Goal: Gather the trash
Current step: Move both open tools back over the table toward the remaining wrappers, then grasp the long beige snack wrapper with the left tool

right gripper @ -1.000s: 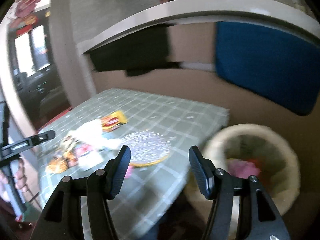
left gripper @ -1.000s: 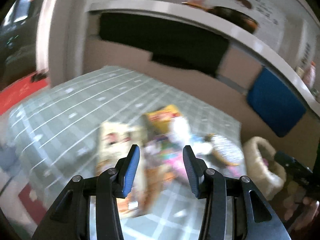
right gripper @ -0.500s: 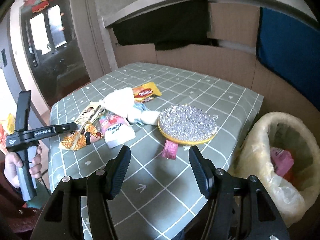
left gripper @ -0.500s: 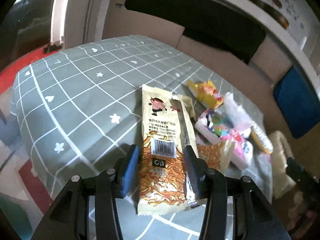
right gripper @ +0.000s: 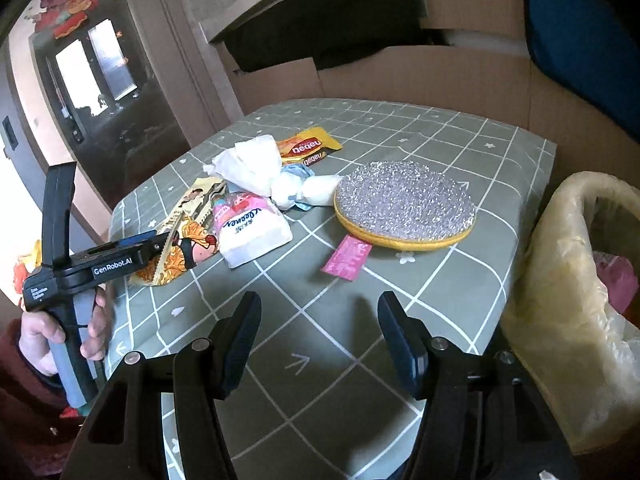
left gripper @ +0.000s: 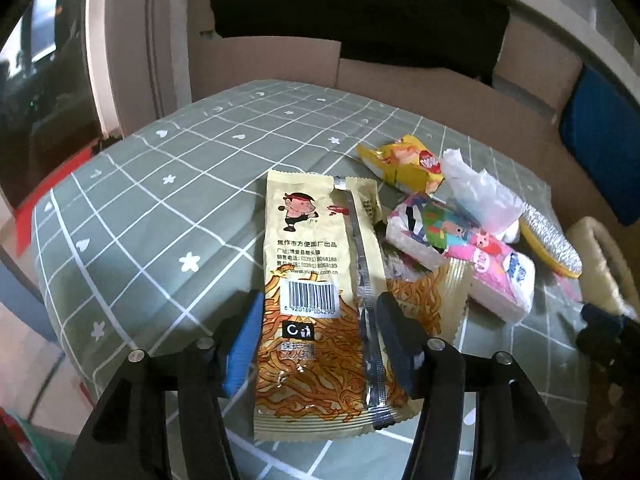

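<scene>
A beige and orange noodle snack wrapper lies flat on the green checked tablecloth. My left gripper is open, one finger on each side of the wrapper's near end, not closed on it; it also shows in the right wrist view. Beside the wrapper lie a tissue pack, a yellow wrapper, crumpled white tissue and a pink wrapper. My right gripper is open and empty above the table's near edge. A bin with a yellowish bag stands right of the table.
A round glittery yellow-rimmed pad lies near the table's right side. Cardboard panels and a blue cushion stand behind the table. A dark doorway is at left.
My left gripper has moved down and forward to straddle the noodle wrapper. My right gripper has swung left from the bin to over the table's near edge.
</scene>
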Motion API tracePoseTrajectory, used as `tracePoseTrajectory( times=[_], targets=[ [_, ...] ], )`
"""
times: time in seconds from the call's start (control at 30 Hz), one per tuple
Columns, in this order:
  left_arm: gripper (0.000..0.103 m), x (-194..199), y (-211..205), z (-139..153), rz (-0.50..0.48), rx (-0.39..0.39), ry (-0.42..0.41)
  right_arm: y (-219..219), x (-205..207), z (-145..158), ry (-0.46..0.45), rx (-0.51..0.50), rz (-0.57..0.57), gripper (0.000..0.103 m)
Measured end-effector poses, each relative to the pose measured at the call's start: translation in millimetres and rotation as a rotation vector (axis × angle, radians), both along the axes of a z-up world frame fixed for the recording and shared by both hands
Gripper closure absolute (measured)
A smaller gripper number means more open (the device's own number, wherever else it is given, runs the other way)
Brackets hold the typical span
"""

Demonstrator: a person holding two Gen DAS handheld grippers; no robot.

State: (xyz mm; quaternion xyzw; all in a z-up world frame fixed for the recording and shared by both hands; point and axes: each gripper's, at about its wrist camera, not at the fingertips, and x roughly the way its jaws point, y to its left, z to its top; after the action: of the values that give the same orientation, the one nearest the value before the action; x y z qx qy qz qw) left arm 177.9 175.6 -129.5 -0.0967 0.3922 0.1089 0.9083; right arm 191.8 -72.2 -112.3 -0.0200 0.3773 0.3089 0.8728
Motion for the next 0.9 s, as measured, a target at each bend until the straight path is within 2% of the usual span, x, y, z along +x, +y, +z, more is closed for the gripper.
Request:
tracePoseTrajectory(
  times=[0.13, 0.23, 0.37, 0.5, 0.6, 0.7, 0.9],
  targets=[
    [0.043, 4, -3, -1, -0.002, 0.033, 0.012, 8, 9, 16, -0.135, -0.065, 0.009, 0.044],
    [0.043, 1, 3, -1, -0.006, -0.011, -0.004, 4, 37, 19, -0.172, -0.078, -0.038, 0.044],
    [0.043, -4, 19, 0, -0.036, -0.104, -0.023, -11, 76, 11, -0.072, -0.057, -0.174, 0.044],
    [0.042, -6, 26, 1, -0.038, -0.160, -0.037, -28, 71, 4, -0.011, 0.053, -0.220, 0.044],
    [0.042, -5, 26, 1, -0.042, -0.143, -0.038, -43, 55, 4, 0.023, 0.135, -0.217, 0.044],
    [0.042, -6, 25, 1, -0.044, -0.118, -0.046, -56, 46, -2, 0.099, 0.242, -0.202, 0.044],
    [0.042, -8, 19, 0, -0.040, -0.118, -0.056, -58, 73, -24, 0.232, 0.320, -0.230, 0.046]
  ],
)
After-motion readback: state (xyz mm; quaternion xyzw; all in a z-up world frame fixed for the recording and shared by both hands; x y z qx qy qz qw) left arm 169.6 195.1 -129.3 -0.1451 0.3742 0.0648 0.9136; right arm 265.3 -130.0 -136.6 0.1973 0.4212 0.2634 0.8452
